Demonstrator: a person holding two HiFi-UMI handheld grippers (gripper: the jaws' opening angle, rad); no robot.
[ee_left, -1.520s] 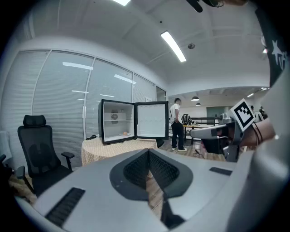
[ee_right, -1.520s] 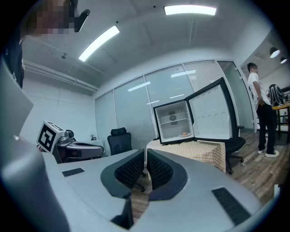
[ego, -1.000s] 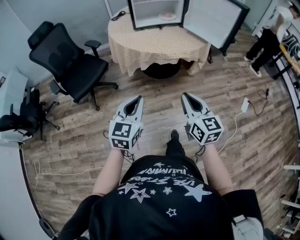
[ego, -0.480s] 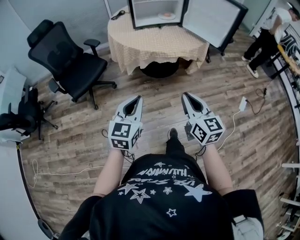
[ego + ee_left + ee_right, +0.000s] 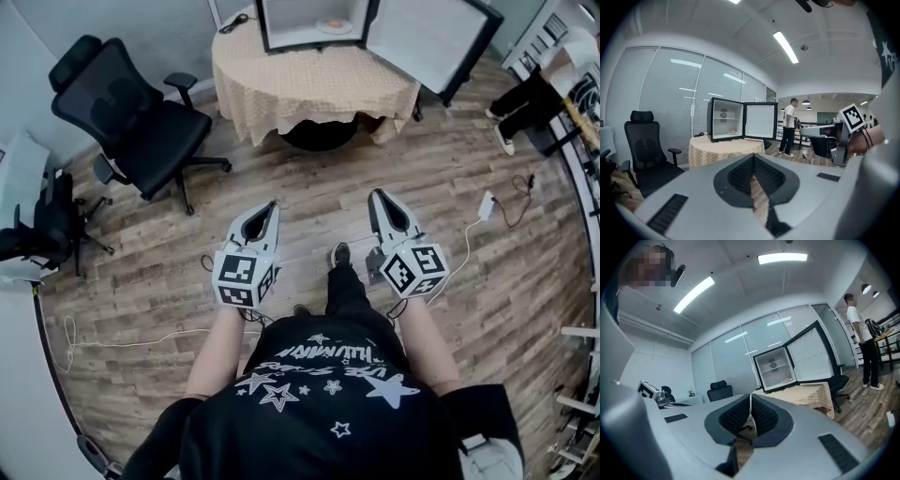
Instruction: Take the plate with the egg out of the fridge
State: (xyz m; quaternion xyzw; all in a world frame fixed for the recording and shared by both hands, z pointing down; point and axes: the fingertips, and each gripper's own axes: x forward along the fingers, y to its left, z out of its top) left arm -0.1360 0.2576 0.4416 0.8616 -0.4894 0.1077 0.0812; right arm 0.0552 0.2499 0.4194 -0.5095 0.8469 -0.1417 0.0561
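A small black fridge (image 5: 314,21) stands with its door (image 5: 427,42) swung open on a round table with a beige checked cloth (image 5: 314,86). Inside it on a shelf lies a pale plate with the egg (image 5: 335,25), small and far off; the plate (image 5: 733,132) shows in the left gripper view too, and as a plate (image 5: 787,379) in the right gripper view. My left gripper (image 5: 272,204) and right gripper (image 5: 378,194) hang side by side over the wood floor, well short of the table. Both point toward the fridge, shut with nothing between their tips.
A black office chair (image 5: 131,117) stands left of the table, and a second dark chair (image 5: 37,234) at the far left. A person (image 5: 542,84) stands at the right edge. A white plug and cable (image 5: 487,208) lie on the floor right; another cable (image 5: 112,342) left.
Both grippers sit lower in the head view and nearer my body; the left one has sunk a little. The table and fridge have shifted slightly up the frame. Jaws stay shut.
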